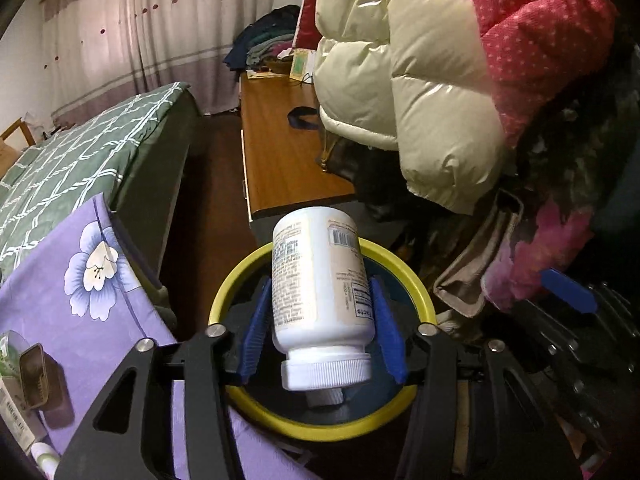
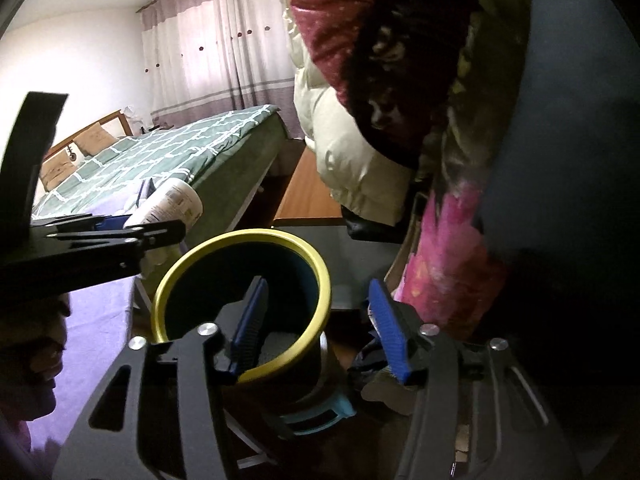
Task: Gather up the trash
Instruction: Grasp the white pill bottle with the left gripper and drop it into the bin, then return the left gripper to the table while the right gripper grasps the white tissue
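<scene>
My left gripper (image 1: 320, 328) is shut on a white plastic pill bottle (image 1: 320, 280) with a printed label, cap toward the camera, held right above the yellow-rimmed trash bin (image 1: 416, 292). Something pale lies at the bin's bottom. In the right wrist view the bottle (image 2: 176, 200) shows at the left, held by the left gripper's black frame over the bin (image 2: 312, 264). My right gripper (image 2: 316, 320) is open, its left blue finger (image 2: 250, 320) inside the bin's rim and its right finger outside the wall, neither touching it.
A purple floral cloth (image 1: 80, 300) lies left of the bin with a small brown box (image 1: 38, 376) on it. A green checked bed (image 1: 80, 160) is behind. A wooden bench (image 1: 280, 140) runs ahead. Hanging jackets (image 1: 420, 80) crowd the right side.
</scene>
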{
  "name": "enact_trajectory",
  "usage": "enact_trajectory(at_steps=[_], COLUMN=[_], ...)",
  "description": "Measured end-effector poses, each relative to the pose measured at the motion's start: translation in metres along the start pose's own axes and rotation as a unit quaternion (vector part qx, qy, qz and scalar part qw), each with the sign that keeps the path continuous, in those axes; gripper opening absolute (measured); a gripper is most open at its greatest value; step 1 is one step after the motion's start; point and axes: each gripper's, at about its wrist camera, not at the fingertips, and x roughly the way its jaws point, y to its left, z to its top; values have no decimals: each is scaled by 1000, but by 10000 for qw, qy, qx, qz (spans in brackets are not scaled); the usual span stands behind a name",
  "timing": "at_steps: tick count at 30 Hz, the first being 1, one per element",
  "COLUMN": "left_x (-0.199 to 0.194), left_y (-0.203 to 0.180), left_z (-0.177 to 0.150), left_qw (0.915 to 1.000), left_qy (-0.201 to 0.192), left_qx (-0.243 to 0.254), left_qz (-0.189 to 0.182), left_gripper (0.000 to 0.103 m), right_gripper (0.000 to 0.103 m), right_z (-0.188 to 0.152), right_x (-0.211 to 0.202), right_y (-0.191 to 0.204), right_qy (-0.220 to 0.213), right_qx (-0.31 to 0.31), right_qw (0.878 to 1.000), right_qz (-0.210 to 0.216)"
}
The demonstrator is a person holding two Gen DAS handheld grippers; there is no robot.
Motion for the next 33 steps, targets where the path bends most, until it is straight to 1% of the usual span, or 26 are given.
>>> enact_trajectory(at_steps=[1,3,5,7,11,14,16,17,19,21,22,23,25,27,28,30,31,32,33], left_x=[-1,-14,-30,-50,-103,-149,-176,-193,-220,-250,-266,-276,-300,-326,-334,-353,-359,-367,-372], left_y=[1,1,6,14,39,64,82,93,113,138,152,161,181,200,206,220,225,233,237], left_z=[0,-3,-6,-12,-34,-58,-75,-87,-110,-137,-154,-164,-189,-215,-224,-246,-253,-264,-271], left_qw=[10000,9998,9995,9989,9964,9917,9871,9835,9759,9645,9563,9507,9350,9138,9071,8921,8879,8811,8776], left_qy=[-24,-173,-280,-430,-685,-920,-1042,-1109,-1194,-1269,-1284,-1287,-1323,-1348,-1360,-1387,-1395,-1404,-1411], left_qx=[-2,13,14,-96,-397,-580,-728,-831,-1057,-1375,-1584,-1706,-1989,-2252,-2320,-2504,-2576,-2706,-2775], left_qz=[33,92,129,167,305,686,974,1164,1490,1864,2096,2245,2620,3101,3238,3497,3548,3615,3645], left_gripper=[78,79,83,89,93,96,98,98,98,98,98,98,98,98,98,98,98,98,98], right_gripper=[54,54,54,54,54,54,55,55,55,55,55,55,55,55,55,55,55,55,55], right_z=[0,0,-1,-2,-2,-2,-3,-4,-5,-7,-8,-10,-15,-21,-23,-32,-35,-40,-44], right_x=[0,1,0,0,-1,-2,-3,-4,-5,-5,-6,-8,-14,-21,-24,-34,-37,-40,-42], right_y=[0,3,4,8,20,40,57,69,93,121,137,152,186,219,233,266,279,297,310], right_qy=[1,4,15,27,63,109,152,183,266,335,360,386,425,428,430,466,489,524,558], right_qx=[1,5,-2,-34,-119,-235,-341,-404,-545,-775,-914,-1044,-1293,-1558,-1668,-1936,-2042,-2188,-2299], right_qw=[10000,10000,10000,10000,9997,9986,9972,9957,9914,9860,9830,9796,9706,9605,9559,9427,9369,9290,9228], right_qz=[5,12,45,87,221,452,653,814,1161,1435,1552,1672,1984,2266,2380,2675,2795,2939,3041])
